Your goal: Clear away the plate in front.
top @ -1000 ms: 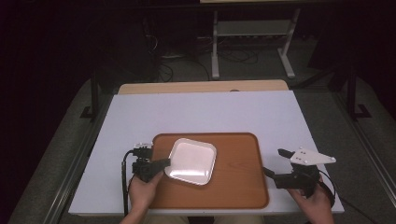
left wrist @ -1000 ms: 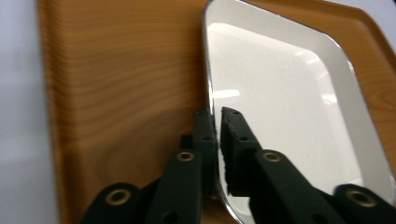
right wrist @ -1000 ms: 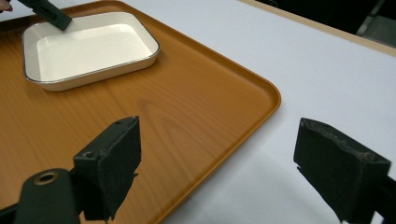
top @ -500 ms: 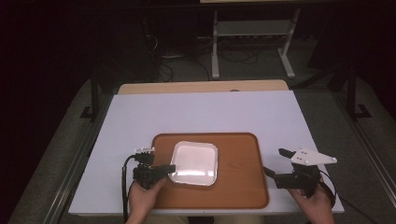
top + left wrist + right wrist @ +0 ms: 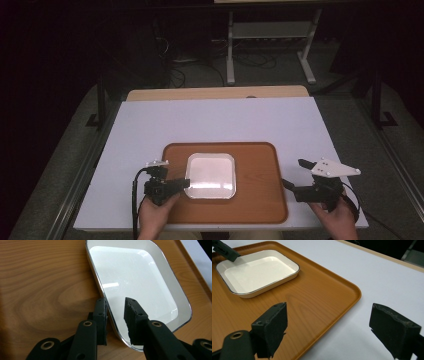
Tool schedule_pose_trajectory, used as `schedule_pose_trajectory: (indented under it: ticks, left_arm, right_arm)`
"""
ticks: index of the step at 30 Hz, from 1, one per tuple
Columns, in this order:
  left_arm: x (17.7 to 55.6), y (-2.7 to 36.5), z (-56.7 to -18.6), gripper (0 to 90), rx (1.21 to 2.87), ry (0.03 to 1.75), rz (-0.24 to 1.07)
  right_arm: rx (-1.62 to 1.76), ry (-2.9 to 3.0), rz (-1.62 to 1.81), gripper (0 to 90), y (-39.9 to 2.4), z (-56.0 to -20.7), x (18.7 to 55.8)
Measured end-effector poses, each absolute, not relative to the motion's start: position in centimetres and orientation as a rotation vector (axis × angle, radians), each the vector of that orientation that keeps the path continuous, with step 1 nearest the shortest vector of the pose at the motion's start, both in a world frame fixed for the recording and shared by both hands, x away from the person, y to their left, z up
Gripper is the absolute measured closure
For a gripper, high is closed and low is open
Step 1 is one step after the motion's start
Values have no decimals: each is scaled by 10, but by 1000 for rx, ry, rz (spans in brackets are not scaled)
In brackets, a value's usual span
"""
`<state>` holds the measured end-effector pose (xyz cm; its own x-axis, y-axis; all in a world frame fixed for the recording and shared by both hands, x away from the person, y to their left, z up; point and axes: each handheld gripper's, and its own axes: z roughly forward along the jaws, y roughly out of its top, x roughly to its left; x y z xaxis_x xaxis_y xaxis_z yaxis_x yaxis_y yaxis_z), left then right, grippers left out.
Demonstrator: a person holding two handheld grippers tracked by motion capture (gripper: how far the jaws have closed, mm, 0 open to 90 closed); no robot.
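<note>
A white rectangular dish [image 5: 210, 175] with a dark rim lies flat on the brown wooden tray [image 5: 260, 200], left of its centre. My left gripper [image 5: 186, 183] sits at the dish's left edge. In the left gripper view its jaws [image 5: 116, 302] straddle the rim of the dish [image 5: 135, 277], one outside and one inside. They have just been opening, and a gap shows at the inner pad. My right gripper [image 5: 294, 173] rests off the tray's right edge, open wide [image 5: 329, 312] over the tray's corner [image 5: 312, 297] and the white tabletop, with nothing between its jaws.
The tray lies at the near edge of a white-covered table [image 5: 220, 120]. A bare wooden strip [image 5: 215, 93] runs along the table's far edge. Beyond it, a metal stand [image 5: 270, 45] and cables are on the dark floor.
The dish, held tilted and skewed by the left gripper a second ago, now lies flat and square on the tray. The left jaws have parted around its rim. The right gripper has not moved.
</note>
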<state>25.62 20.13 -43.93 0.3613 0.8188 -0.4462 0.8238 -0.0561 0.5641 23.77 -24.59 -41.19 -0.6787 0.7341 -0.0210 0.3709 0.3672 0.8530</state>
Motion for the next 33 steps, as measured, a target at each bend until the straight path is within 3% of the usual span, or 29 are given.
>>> schedule_pose_trajectory:
  ticks: [33]
  left_arm:
    - [260,192,-441,780,1904,1376,44]
  right_arm:
    - [972,2231,1234,142,-247,-413,238]
